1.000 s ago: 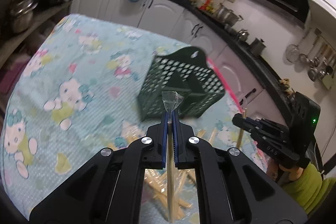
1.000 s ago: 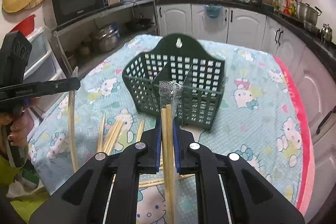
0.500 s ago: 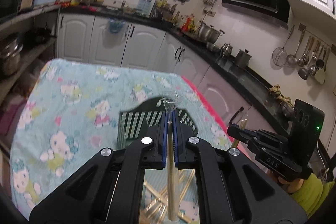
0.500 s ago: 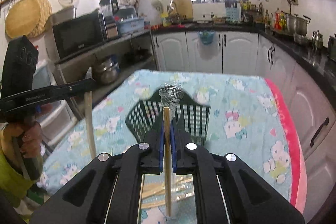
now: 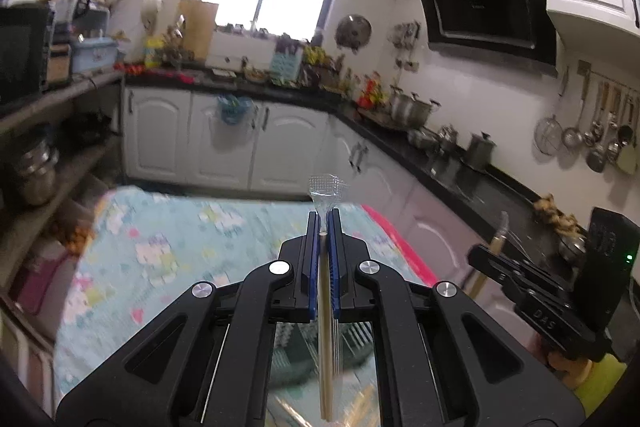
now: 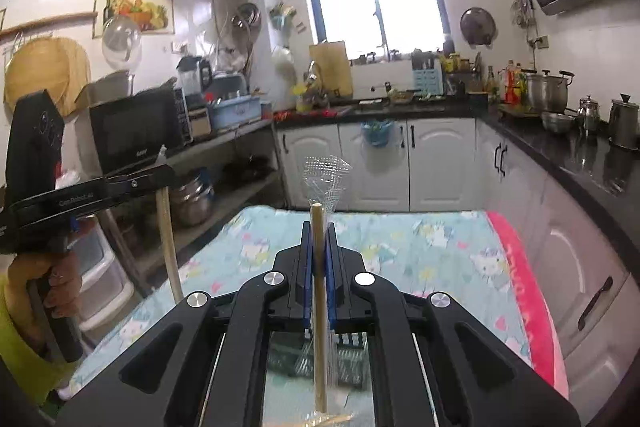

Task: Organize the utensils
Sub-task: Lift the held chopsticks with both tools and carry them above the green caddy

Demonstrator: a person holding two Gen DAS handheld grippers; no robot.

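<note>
green basket below, wrapped chopsticks lifted

Left claw: its two blue pads were pressed close together on a thin wooden stick. It pointed a little bit down.
Left claw from the other side: it was held up high, with the stick hanging straight down from its tip.
Left hand: it was wrapped around the black handle, under a yellow-green sleeve.
Right claw: its pads were squeezed tight on another stick. It pointed a little bit down too.
Right claw from the other side: it sat just as high as the left one.
</note>
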